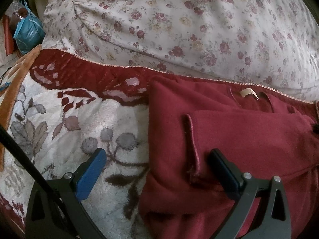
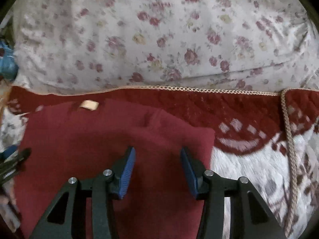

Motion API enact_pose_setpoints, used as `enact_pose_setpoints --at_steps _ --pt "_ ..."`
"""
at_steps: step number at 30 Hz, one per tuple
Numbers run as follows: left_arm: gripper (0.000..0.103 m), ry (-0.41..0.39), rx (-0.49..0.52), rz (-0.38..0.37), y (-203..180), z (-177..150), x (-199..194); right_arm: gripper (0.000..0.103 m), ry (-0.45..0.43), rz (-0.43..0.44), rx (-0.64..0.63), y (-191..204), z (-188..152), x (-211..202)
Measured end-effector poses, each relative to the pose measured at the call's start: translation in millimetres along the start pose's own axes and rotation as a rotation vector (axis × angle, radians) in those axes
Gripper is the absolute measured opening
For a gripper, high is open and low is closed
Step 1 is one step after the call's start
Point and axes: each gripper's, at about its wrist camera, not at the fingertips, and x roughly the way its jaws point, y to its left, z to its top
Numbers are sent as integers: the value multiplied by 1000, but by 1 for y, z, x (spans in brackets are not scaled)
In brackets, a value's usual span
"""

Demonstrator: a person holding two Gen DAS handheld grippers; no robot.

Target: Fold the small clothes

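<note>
A dark red garment point(image 1: 229, 139) lies flat on a patterned blanket point(image 1: 69, 129), with a sleeve folded across its body and a cream neck label point(image 1: 248, 93) at its far edge. My left gripper point(image 1: 157, 159) is open wide over the garment's left edge, its right finger over the sleeve cuff point(image 1: 192, 145). In the right wrist view the same garment point(image 2: 89, 139) fills the lower left, label point(image 2: 90, 105) at the top. My right gripper point(image 2: 158, 155) is open and empty just above the garment near its right edge. The left gripper's tip point(image 2: 14, 157) shows at the far left.
A floral duvet point(image 1: 179, 23) is bunched up beyond the blanket's braided edge point(image 2: 199, 89). A blue bag point(image 1: 28, 33) sits at the far left off the bed. A braided trim point(image 2: 290, 149) runs down the blanket on the right. A black cable point(image 1: 22, 153) crosses the lower left.
</note>
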Motion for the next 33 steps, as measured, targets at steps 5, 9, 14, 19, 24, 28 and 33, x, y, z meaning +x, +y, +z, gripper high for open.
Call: enact_pose_setpoints --at_steps 5,9,14,19,24,28,33 --pt "102 -12 4 12 -1 -1 -4 56 32 -70 -24 -8 -43 -19" --pt "102 -23 -1 0 0 -8 -18 58 66 -22 43 -23 -54 -19" --pt "102 -21 5 -11 5 -25 -42 75 6 18 43 -25 -64 -63" --pt "102 -40 20 -3 16 -46 -78 76 12 59 40 -26 -93 -90" --pt "102 -39 21 34 29 -72 -103 77 38 97 31 -17 -118 -92" --pt "102 -40 36 63 37 -91 -119 79 55 139 44 -11 -132 -94" --pt "102 -28 25 72 49 -107 -132 80 76 165 12 3 -148 -94"
